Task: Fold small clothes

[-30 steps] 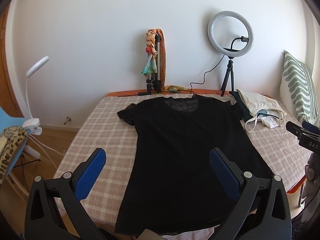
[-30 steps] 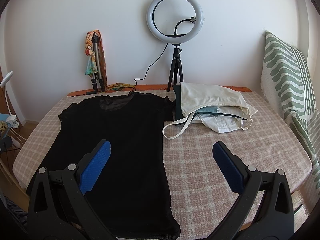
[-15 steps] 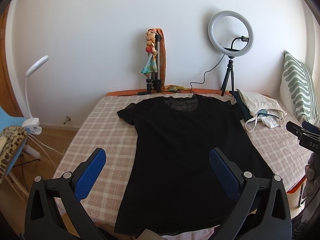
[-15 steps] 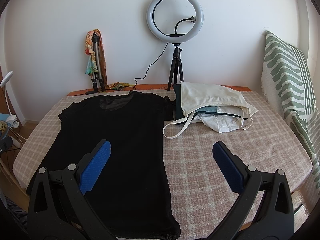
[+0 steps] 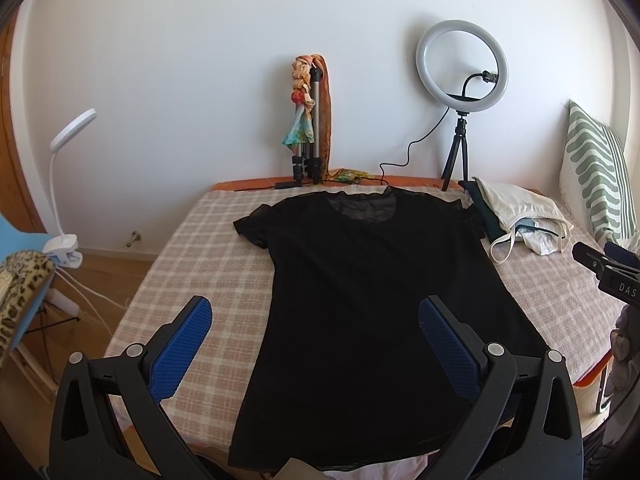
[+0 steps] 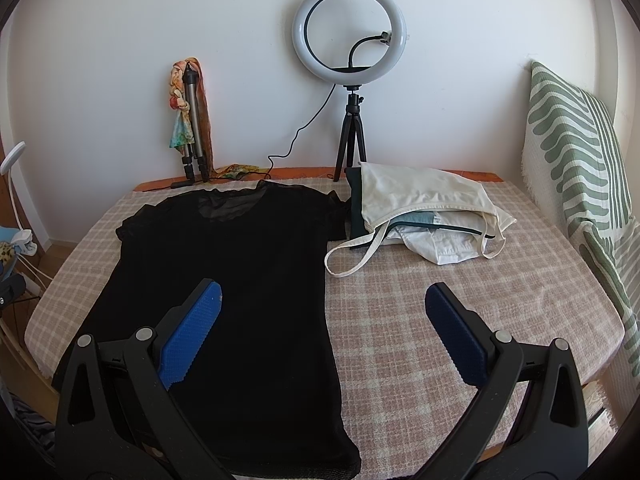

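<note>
Meanwhile, nothing is being shifted since a second ago: the black T-shirt (image 5: pixel 360 300) is lying flat, unfolded, while both grippers' fingers (image 5: pixel 182 346) are being held wide, empty.

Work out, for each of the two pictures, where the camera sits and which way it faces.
Left wrist: on the left gripper, facing the far wall over the black T-shirt; its blue-padded fingers show.
Right wrist: on the right gripper, further right, facing the same wall over the checked cloth; its fingers show.
Shared: T-shirt, ring light, cream bag.
</note>
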`<action>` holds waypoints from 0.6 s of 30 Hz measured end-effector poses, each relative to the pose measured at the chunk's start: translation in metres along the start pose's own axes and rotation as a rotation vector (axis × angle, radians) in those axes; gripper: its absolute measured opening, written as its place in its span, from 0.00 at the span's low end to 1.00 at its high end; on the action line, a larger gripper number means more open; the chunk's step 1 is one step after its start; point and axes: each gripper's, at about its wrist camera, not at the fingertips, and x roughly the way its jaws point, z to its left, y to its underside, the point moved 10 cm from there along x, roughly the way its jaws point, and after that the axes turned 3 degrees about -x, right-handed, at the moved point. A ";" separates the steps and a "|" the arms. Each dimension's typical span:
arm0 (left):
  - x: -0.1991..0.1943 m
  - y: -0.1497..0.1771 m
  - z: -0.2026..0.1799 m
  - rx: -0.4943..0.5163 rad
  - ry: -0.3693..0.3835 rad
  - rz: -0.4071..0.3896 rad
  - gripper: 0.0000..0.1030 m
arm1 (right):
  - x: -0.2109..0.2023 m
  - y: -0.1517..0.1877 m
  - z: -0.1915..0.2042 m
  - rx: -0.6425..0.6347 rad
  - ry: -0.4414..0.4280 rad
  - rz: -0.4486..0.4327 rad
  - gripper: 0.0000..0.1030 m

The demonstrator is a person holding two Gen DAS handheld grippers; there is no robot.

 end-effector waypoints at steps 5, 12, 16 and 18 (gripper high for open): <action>0.000 0.000 0.000 0.000 0.000 0.000 1.00 | 0.001 0.001 0.001 0.000 -0.001 0.001 1.00; 0.001 0.005 0.001 -0.002 0.000 0.003 1.00 | 0.002 0.000 0.002 0.000 -0.001 0.002 1.00; 0.004 0.008 0.003 -0.006 0.000 0.008 1.00 | 0.002 0.000 0.004 -0.002 0.000 0.004 1.00; 0.006 0.008 0.005 -0.007 -0.002 0.010 1.00 | 0.002 0.000 0.004 0.000 -0.001 0.006 1.00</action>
